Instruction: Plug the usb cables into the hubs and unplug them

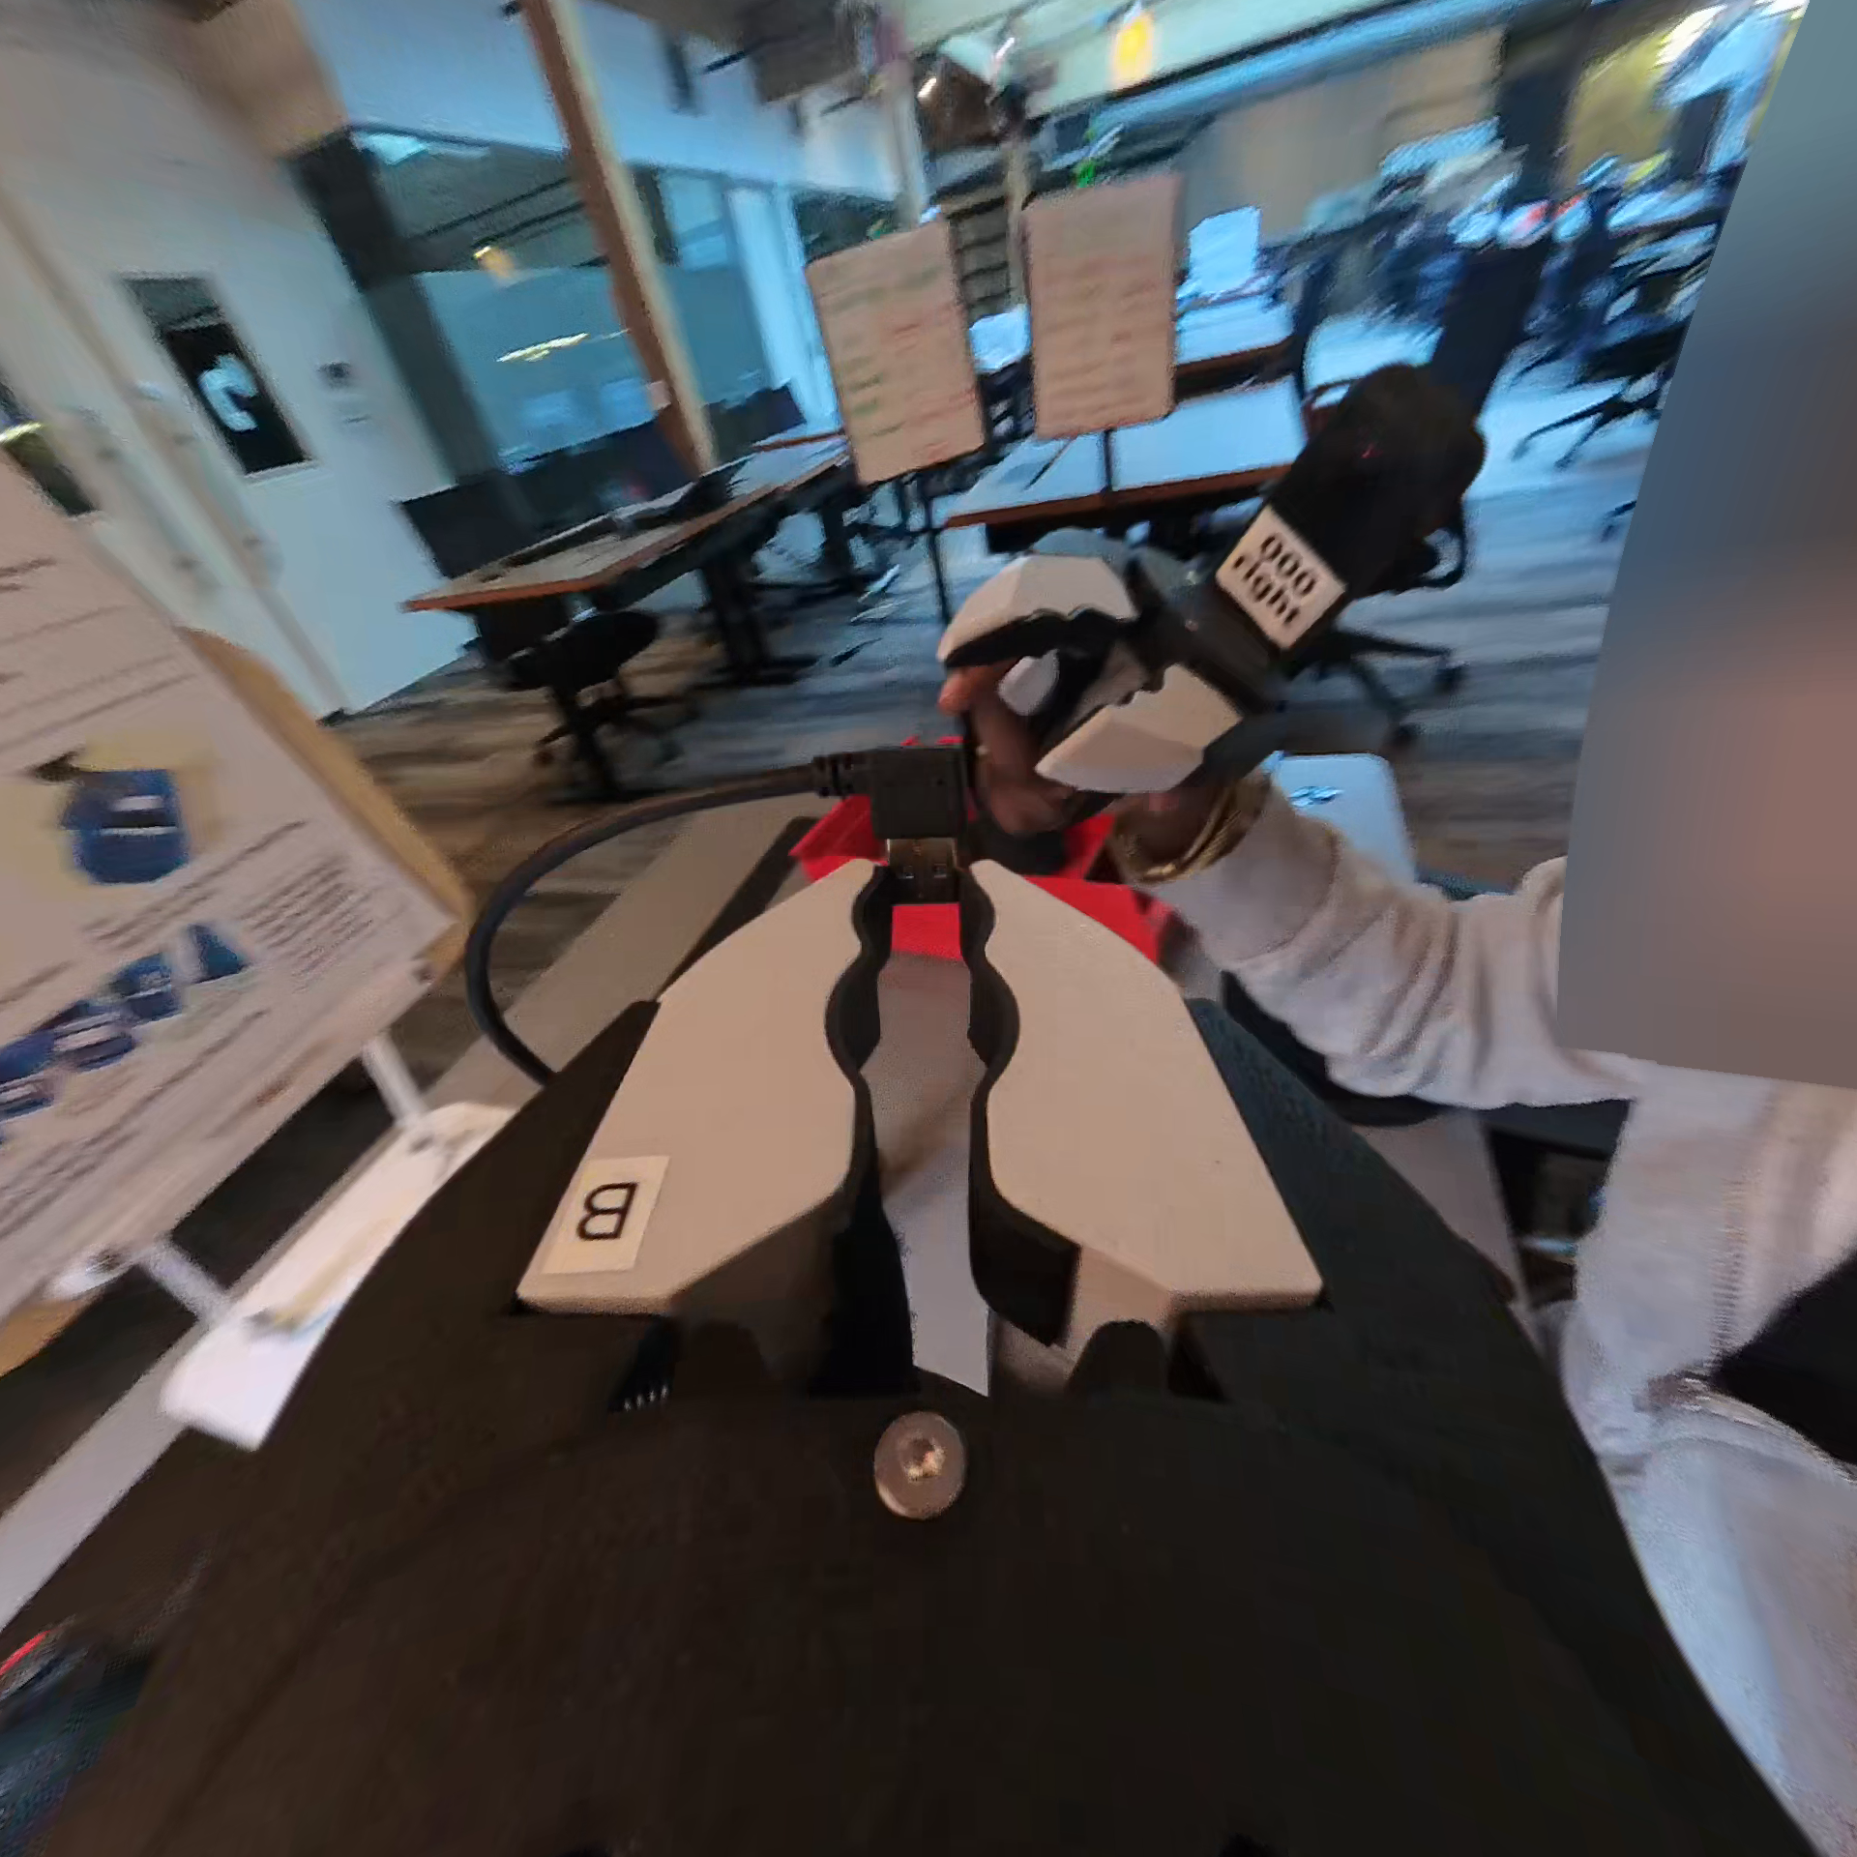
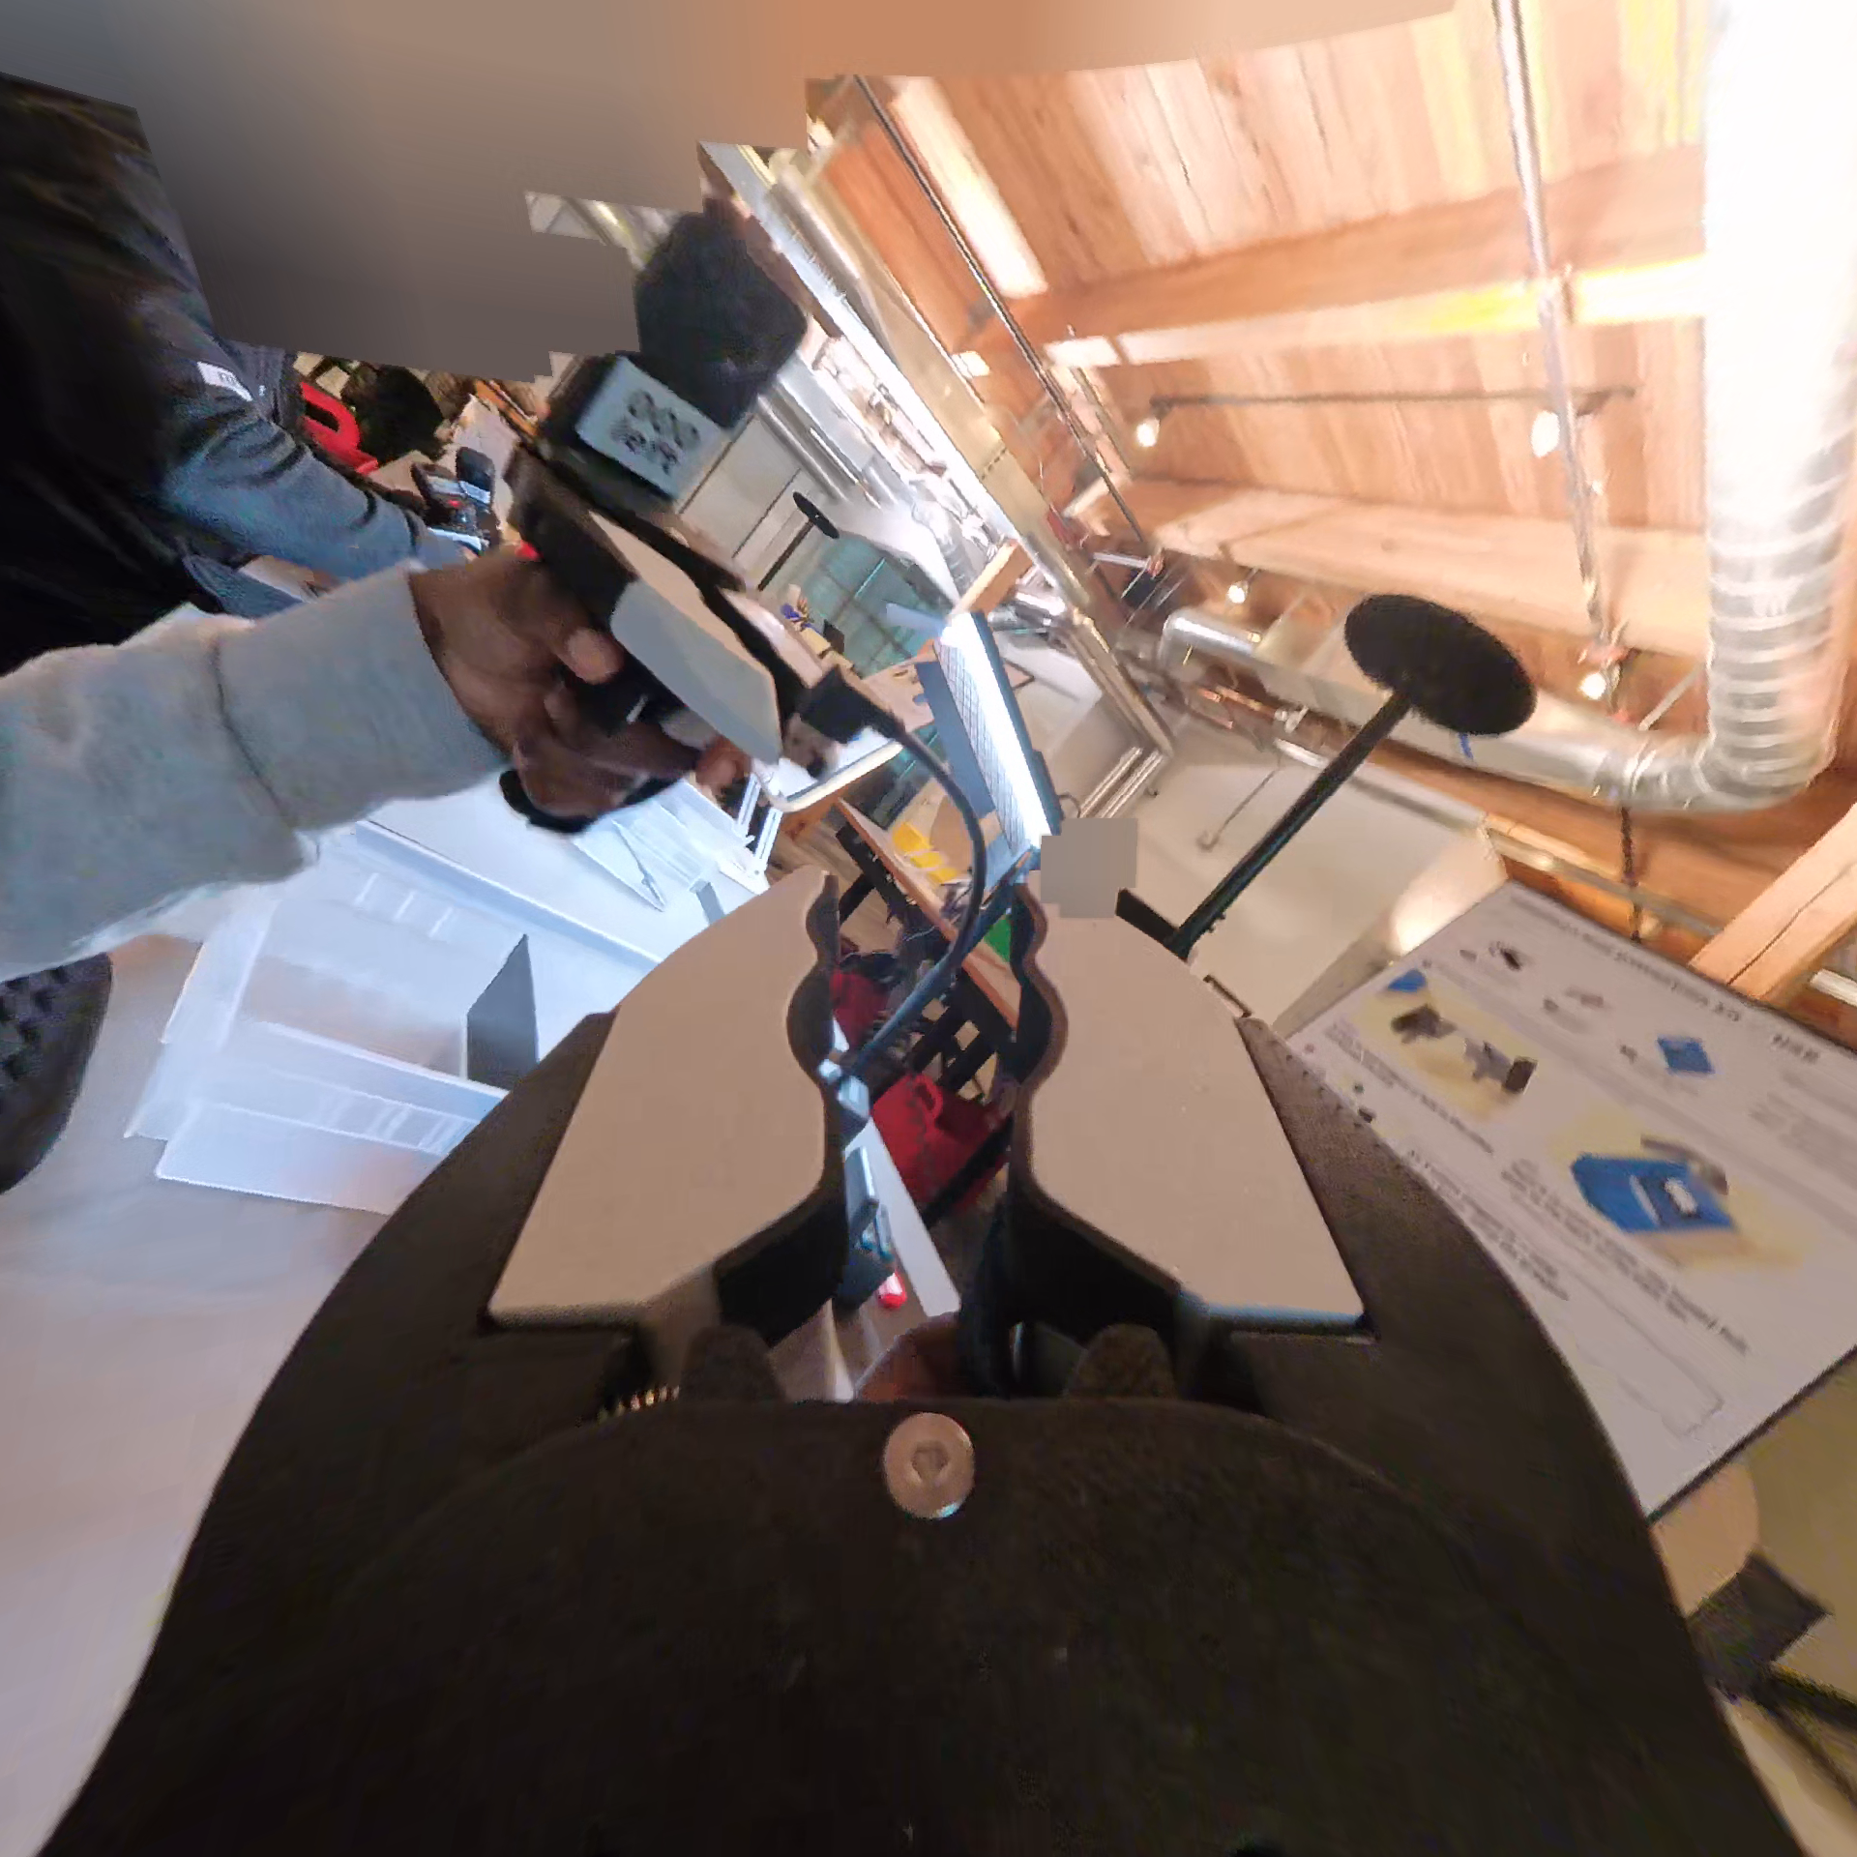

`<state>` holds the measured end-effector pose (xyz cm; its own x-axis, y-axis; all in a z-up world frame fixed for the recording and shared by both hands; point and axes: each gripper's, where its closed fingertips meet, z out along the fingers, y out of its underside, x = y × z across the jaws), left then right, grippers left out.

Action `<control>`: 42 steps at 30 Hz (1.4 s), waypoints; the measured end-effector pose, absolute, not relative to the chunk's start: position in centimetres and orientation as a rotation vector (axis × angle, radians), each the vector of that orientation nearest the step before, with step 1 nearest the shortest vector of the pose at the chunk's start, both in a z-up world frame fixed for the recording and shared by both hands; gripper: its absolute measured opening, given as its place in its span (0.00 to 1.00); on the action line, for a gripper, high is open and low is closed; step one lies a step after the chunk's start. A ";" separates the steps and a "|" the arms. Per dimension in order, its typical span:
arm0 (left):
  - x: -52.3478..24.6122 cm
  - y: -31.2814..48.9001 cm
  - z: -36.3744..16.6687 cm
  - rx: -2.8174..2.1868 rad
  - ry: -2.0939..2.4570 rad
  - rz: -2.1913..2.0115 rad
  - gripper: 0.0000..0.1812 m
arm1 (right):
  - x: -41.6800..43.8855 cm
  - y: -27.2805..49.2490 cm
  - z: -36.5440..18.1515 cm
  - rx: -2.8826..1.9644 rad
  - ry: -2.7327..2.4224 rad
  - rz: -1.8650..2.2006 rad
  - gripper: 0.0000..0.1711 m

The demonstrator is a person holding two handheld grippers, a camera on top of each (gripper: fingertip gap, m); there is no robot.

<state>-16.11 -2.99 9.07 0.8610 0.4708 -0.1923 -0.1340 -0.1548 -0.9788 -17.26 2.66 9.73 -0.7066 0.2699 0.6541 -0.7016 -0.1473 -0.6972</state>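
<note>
In the left wrist view our left hand-held gripper (image 1: 922, 876) is clamped on the metal plug of the usb cable (image 1: 916, 804), its black right-angle head standing just past the fingertips and its cord looping off to the left; we would keep that pinch square so the plug stays straight for insertion. The right hand-held gripper (image 1: 1090, 683) hangs near the plug head, and a red tray (image 1: 1125, 909) sits behind, mostly hidden. In the right wrist view our right hand-held gripper (image 2: 930, 889) stands apart, holding nothing, while the left one (image 2: 703, 663) carries the cable (image 2: 960, 834) dangling. No hub is plainly in view, and the bench (image 2: 121, 1357) is partly covered by paper
</note>
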 end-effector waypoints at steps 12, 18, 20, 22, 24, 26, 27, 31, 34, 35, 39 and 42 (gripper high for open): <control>-15.3 -1.8 -0.1 -2.118 -0.108 0.460 0.07 | -14.6 -1.7 2.5 0.913 -1.603 1.340 0.18; -14.8 -2.0 -0.6 -2.186 -0.064 0.554 0.07 | -15.2 -2.5 1.3 0.936 -1.598 1.185 0.09; -15.0 -1.9 1.1 -2.088 -0.063 0.621 0.07 | -15.1 -2.3 2.9 0.906 -1.486 1.244 0.09; -15.5 -2.2 3.0 -1.972 -0.082 0.702 0.09 | -15.3 -1.8 4.8 0.848 -1.335 1.265 0.08; -16.3 -2.8 5.0 -1.845 -0.108 0.800 0.13 | -15.1 -1.1 7.1 0.777 -1.156 1.274 0.08; -16.7 -3.2 6.6 -1.721 -0.114 0.823 0.13 | -14.7 0.0 9.3 0.701 -0.940 1.254 0.08; -16.5 -3.0 7.2 -1.662 -0.111 0.786 0.14 | -14.6 0.5 10.0 0.671 -0.833 1.196 0.08; -16.7 -1.1 8.5 -1.480 -0.183 0.509 0.17 | -15.9 0.7 10.9 0.524 -0.744 1.104 0.07; -18.1 0.2 9.1 -1.346 -0.201 0.564 0.19 | -18.2 1.0 11.6 0.239 -0.937 1.597 0.05; -18.6 0.2 9.4 -1.293 -0.199 0.627 0.20 | -19.1 1.2 11.7 0.120 -1.011 1.807 0.05; -20.0 0.3 9.3 -1.207 -0.310 0.605 0.20 | -20.5 0.8 11.1 -0.125 -1.226 2.463 0.05; -19.9 1.3 8.5 -1.219 -0.324 0.395 0.18 | -19.7 0.3 10.9 -0.060 -1.268 2.703 0.05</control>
